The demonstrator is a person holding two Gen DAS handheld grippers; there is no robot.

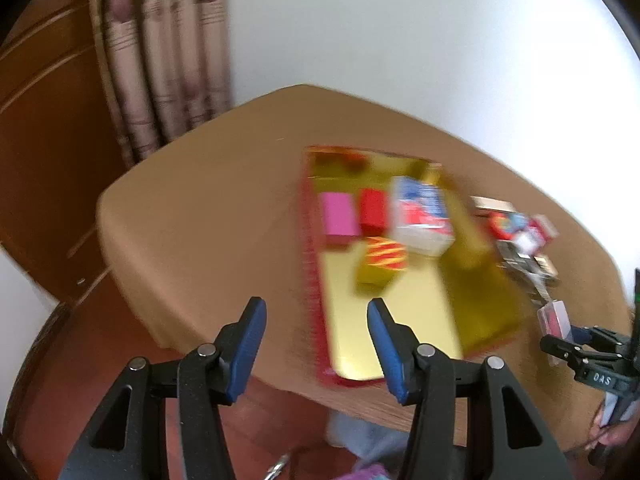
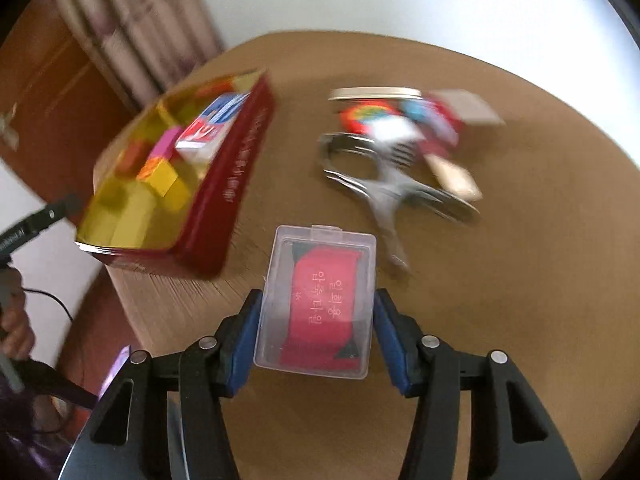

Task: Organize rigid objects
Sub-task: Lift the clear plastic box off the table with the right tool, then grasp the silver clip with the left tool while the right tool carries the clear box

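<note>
The right tool (image 2: pixel 316 316) is clamped on a clear plastic card case (image 2: pixel 316 300) with a red deck inside, its blue pads pressing the case's two long sides so that the flat face stays up and the hinged lid end points away from the hand; held this way the case should slide flat into a box without tipping. It hangs above the near edge of the brown worktop (image 2: pixel 500 300), between the red box (image 2: pixel 236 168) toward the left edge and a loose pile toward the far right. That box, gold-lined, already holds a pink block (image 1: pixel 340 216), a red block (image 1: pixel 372 210), a yellow packet with red stripes (image 1: pixel 384 258) and a blue-and-white card pack (image 1: pixel 420 216), so it seems to be the place where the sorted things go, and much of its near half is bare. The pile still waiting includes steel scissors (image 2: pixel 384 188), a round colourful tin (image 2: pixel 372 108) and some small flat packs, too blurred to name. The left tool (image 1: pixel 316 332) stands open with nothing between its pads, hanging over the near edge just in front of the box, probably kept clear so that the right one can come in. The likely next step is to carry the case over the box wall and set it on the bare gold floor.
</note>
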